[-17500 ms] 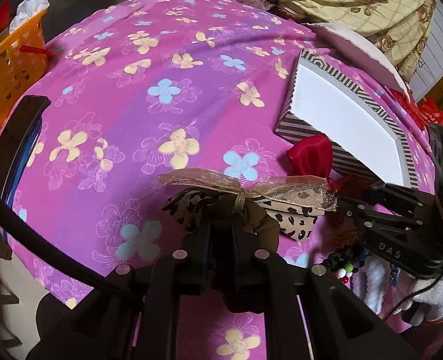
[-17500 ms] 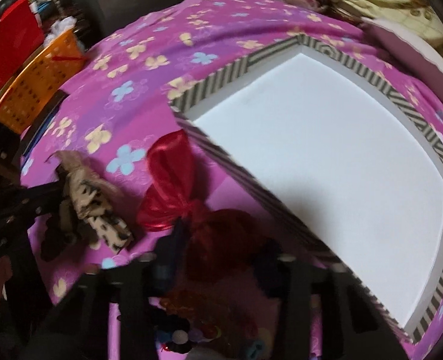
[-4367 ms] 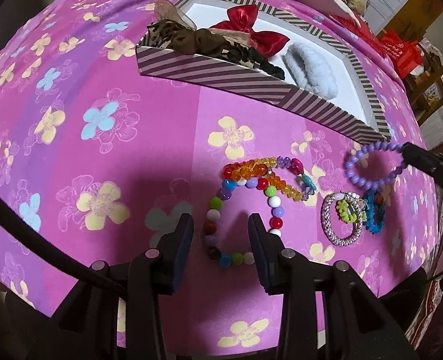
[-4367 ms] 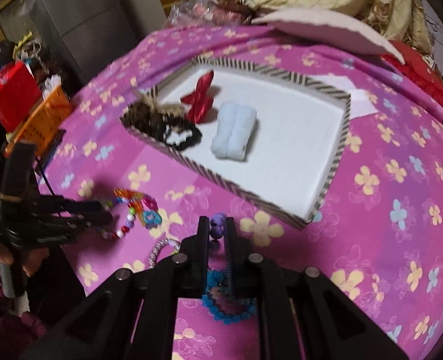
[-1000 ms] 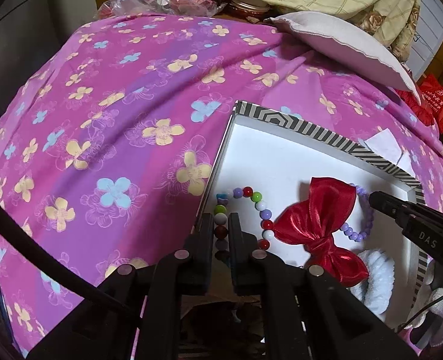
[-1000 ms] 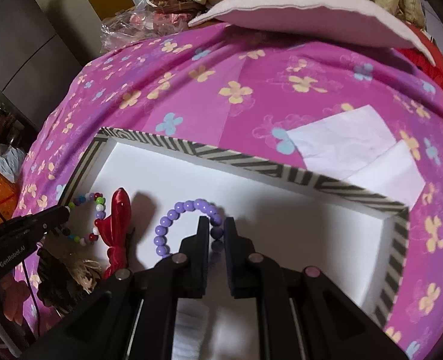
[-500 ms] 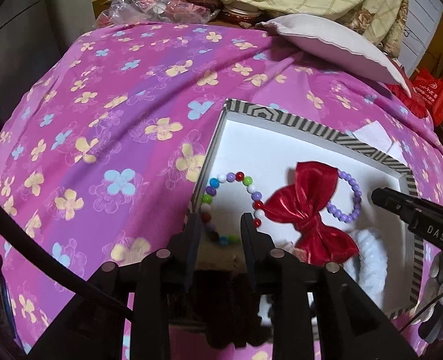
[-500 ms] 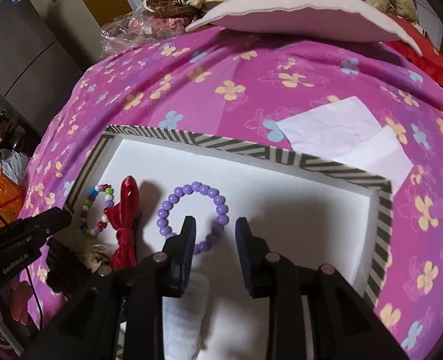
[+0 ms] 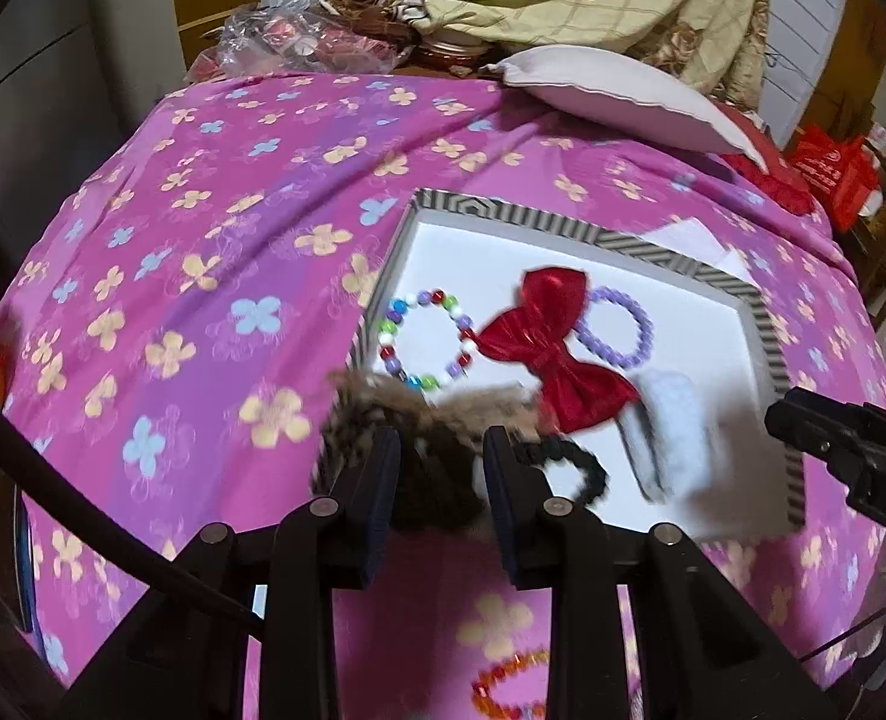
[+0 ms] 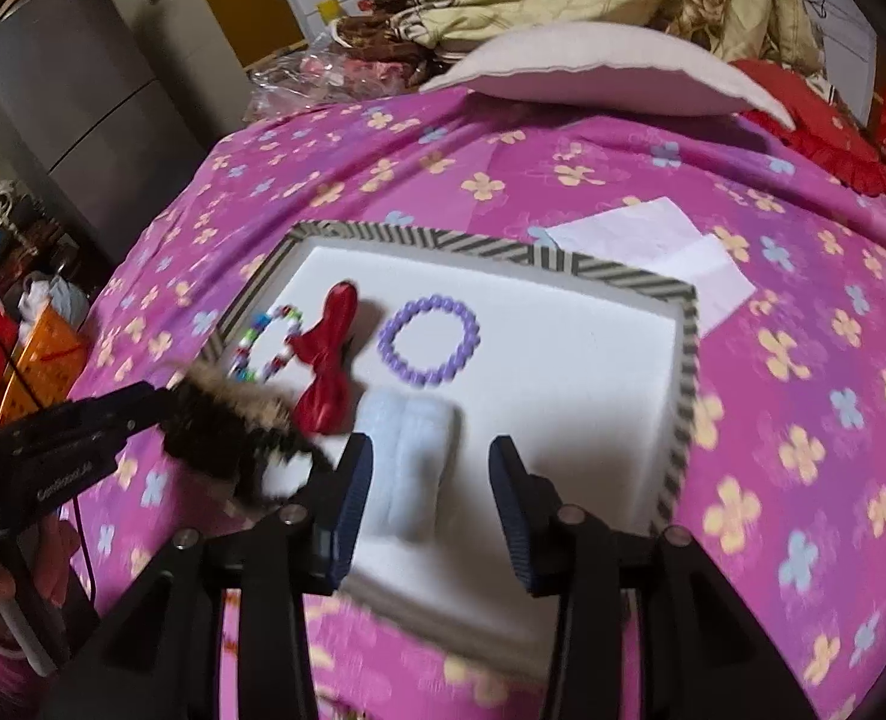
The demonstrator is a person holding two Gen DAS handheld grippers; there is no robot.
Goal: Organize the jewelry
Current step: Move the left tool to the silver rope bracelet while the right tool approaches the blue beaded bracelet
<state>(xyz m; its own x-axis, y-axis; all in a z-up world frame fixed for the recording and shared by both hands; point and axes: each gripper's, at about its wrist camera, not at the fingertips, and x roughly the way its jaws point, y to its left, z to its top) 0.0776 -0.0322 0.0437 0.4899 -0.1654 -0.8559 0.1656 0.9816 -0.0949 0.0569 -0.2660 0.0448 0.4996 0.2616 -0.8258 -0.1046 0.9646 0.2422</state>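
A striped box (image 9: 767, 324) (image 10: 686, 360) with a white floor holds a multicolour bead bracelet (image 9: 428, 339) (image 10: 266, 345), a red bow (image 9: 554, 348) (image 10: 326, 360), a purple bead bracelet (image 9: 614, 327) (image 10: 431, 342), a white fluffy scrunchie (image 9: 671, 438) (image 10: 410, 456), a black scrunchie (image 9: 569, 468) and a brown leopard scrunchie (image 9: 431, 414) (image 10: 221, 414). My left gripper (image 9: 440, 474) (image 10: 83, 426) hovers over the brown scrunchie, jaws opening, gripping nothing. My right gripper (image 10: 431, 492) (image 9: 851, 450) hangs above the white scrunchie, jaws opening and empty.
The box sits on a pink flowered cloth (image 9: 203, 312). An orange bead bracelet (image 9: 509, 684) lies on the cloth near me. White paper (image 10: 653, 246) and a pillow (image 10: 593, 72) lie beyond the box. An orange basket (image 10: 41, 348) stands at the left.
Both grippers released their bracelets, opened and drew back and up from the box. The multicolour and purple bracelets now lie on the box floor beside the red bow.
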